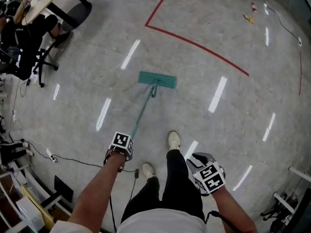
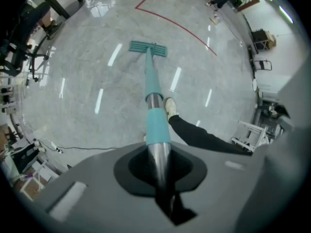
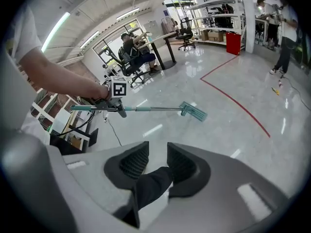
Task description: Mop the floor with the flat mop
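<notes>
Left gripper view: jaws clamped on the mop handle (image 2: 154, 106), steel with teal sleeves. The handle slopes down and forward to the flat mop head (image 2: 148, 48), which lies flat on the floor (image 2: 97, 72) on the person's side of the red line (image 2: 175, 23), near its corner.

Head view: left gripper (image 1: 125, 147) on a bare forearm (image 1: 97, 188) stretched toward the red line.

Right gripper (image 3: 153, 163): jaws a narrow gap apart, gripping nothing; a dark trouser leg (image 3: 150, 183) shows behind the gap. It is held low at the person's right side, farther from the red line than the left.
</notes>
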`<state>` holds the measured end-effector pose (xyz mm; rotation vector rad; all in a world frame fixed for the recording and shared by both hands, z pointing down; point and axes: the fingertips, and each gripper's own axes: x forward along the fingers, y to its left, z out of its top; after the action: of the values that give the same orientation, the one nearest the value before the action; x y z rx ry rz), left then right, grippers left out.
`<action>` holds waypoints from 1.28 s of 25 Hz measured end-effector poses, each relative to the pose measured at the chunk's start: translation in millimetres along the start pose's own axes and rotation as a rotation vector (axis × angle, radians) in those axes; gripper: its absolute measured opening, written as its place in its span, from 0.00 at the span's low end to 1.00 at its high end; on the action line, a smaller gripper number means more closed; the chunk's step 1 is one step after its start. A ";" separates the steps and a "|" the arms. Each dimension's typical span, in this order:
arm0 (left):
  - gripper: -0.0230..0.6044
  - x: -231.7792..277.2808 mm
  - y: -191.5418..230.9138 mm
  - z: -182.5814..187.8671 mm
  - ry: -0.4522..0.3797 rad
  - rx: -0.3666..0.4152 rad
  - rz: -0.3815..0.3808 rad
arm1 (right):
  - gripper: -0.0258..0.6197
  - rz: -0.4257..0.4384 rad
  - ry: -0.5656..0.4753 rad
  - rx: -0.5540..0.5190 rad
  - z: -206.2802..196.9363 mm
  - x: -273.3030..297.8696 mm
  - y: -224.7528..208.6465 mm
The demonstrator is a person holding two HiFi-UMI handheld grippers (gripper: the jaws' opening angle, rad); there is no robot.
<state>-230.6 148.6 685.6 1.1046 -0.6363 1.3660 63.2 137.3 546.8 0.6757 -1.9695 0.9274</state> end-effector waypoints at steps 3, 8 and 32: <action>0.11 -9.0 -2.9 29.1 -0.009 -0.002 0.002 | 0.23 -0.001 -0.001 0.011 1.7 -0.6 -8.5; 0.11 -23.5 -8.8 74.8 -0.019 -0.006 0.000 | 0.23 -0.004 0.002 0.034 2.0 -4.2 -23.0; 0.11 -74.2 -20.4 227.3 -0.056 0.016 0.059 | 0.23 -0.005 0.005 0.114 -9.0 -14.9 -64.6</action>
<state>-169.7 -82.7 705.5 1.1475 -0.7048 1.3967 122.2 108.6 560.5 0.7416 -1.9207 1.0436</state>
